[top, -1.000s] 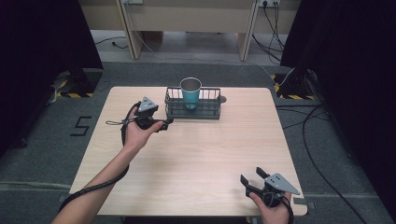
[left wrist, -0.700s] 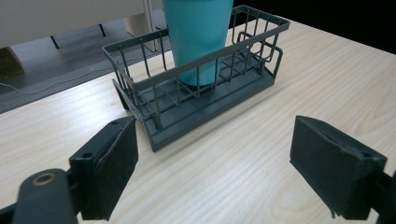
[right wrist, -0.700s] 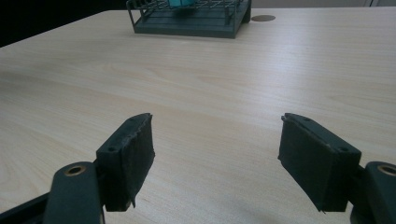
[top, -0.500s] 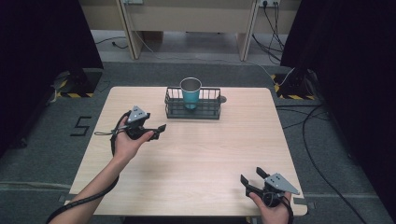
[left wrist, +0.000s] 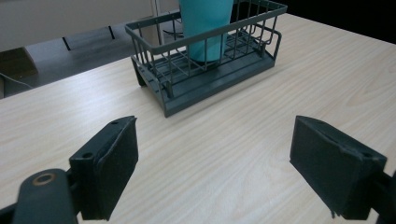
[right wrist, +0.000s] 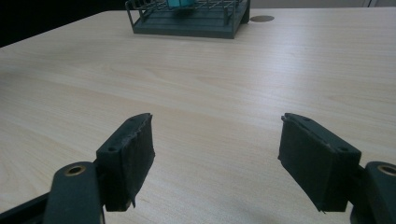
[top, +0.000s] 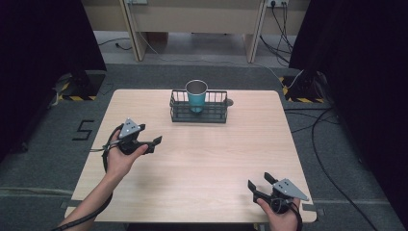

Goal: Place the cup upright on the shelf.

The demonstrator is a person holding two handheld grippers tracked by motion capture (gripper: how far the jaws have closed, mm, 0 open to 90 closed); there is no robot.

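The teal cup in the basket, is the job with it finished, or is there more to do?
Looks mostly done: the teal cup stands upright inside the wire basket at the table's far edge. Nothing is in hand: the left gripper is open over bare wood, short of the basket, and the right gripper rests open near the front corner. Nothing visible looks left to do.

Grey carpet floor [top: 337,159], black curtains [top: 43,48] at both sides; pale wooden desk frame [top: 192,19] behind, trailing cables [top: 327,125]
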